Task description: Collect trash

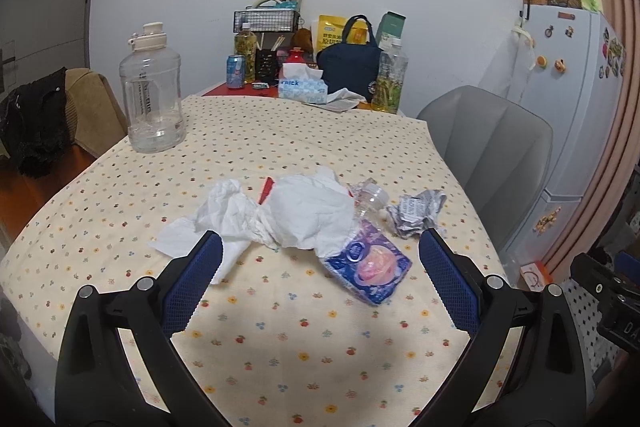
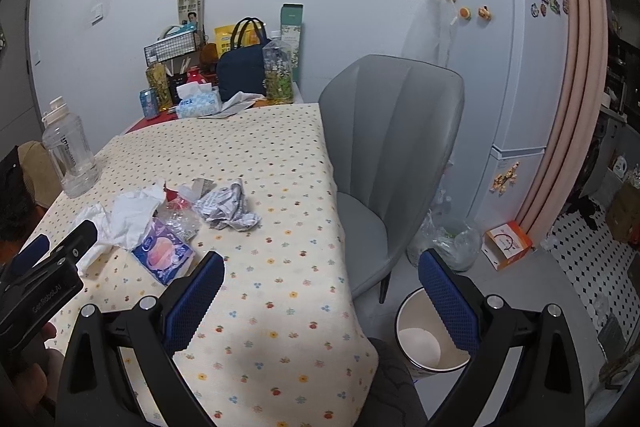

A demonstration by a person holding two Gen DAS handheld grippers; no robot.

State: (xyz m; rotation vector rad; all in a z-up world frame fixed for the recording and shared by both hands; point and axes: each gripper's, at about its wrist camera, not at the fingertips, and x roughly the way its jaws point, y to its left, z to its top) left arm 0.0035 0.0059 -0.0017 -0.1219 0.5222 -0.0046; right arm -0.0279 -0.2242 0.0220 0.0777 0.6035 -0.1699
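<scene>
Trash pile (white tissue (image 1: 296, 215), blue wrapper (image 1: 368, 267), crumpled paper (image 1: 416, 215)) lies mid-desk (image 1: 280, 347). Left gripper (image 1: 320, 279) and right gripper (image 2: 320, 291) hang with jaws apart, empty. Loose tissue may tear or drag neighbours off the right edge, missing the bin (image 2: 416, 343).

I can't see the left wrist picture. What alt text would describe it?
The open left gripper hovers over a floral tablecloth, facing a trash pile: crumpled white tissue, a blue-and-pink wrapper, a crushed clear bottle and crumpled printed paper. A large clear jug stands behind.
</scene>
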